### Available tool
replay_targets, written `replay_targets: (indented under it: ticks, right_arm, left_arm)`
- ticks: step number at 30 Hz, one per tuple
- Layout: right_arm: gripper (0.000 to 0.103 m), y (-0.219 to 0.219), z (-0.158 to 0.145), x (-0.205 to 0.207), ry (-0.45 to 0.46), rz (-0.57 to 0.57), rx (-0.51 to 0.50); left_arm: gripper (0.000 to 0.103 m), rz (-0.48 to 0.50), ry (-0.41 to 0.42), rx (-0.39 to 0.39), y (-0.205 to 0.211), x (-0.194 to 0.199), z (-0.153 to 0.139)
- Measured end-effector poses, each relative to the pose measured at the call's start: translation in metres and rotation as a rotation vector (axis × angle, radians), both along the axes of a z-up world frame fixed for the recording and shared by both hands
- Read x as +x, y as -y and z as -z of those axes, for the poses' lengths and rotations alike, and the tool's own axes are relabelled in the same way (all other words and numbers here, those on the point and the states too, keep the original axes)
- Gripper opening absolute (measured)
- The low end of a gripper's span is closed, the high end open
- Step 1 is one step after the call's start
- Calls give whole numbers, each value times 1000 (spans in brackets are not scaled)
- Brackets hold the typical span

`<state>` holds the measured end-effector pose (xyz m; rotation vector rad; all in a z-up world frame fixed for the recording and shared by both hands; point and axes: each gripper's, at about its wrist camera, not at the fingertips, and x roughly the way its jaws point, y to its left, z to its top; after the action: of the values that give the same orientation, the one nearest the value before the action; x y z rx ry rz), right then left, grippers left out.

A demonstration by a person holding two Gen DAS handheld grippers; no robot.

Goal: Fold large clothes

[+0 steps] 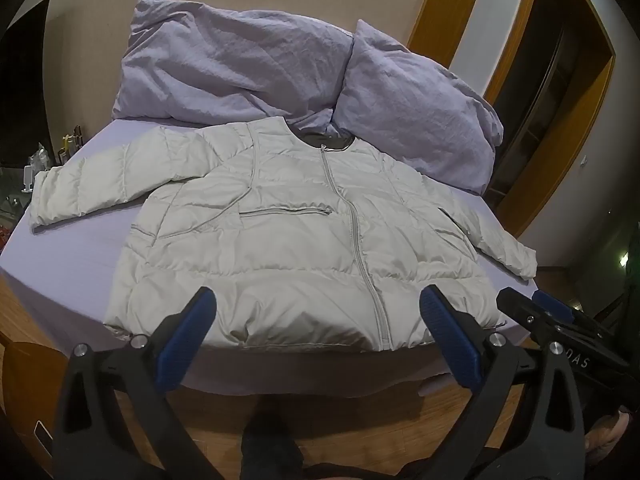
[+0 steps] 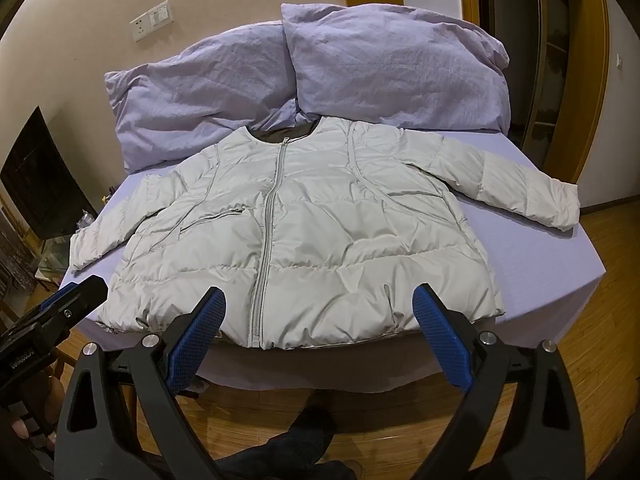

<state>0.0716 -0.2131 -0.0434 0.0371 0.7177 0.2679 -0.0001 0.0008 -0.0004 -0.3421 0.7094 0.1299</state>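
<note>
Two grippers tilted down | left gripper (image 1: 318, 300), right gripper (image 2: 318, 300) agape | jacket (image 1: 304, 236) flat

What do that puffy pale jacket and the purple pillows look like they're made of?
The jacket looks like thin, slightly shiny synthetic shell over soft filling: stitched puffy panels catch the light. The pillows look like matte woven fabric, perhaps cotton, judging by the fine dull crinkles.

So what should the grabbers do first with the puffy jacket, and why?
Probably reach the left gripper to the jacket's left sleeve and fold it across the chest. The jacket lies flat, zipped, both sleeves spread, and both grippers are open and empty.
</note>
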Motion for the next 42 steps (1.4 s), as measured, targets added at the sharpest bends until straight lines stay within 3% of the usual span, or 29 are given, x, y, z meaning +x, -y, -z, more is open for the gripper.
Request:
replay_targets:
  ticks: [42]
  right_arm:
    - [96,-3,0,-2,-2,1,1]
  left_arm:
    - [101,0,-3,5,1,1,0]
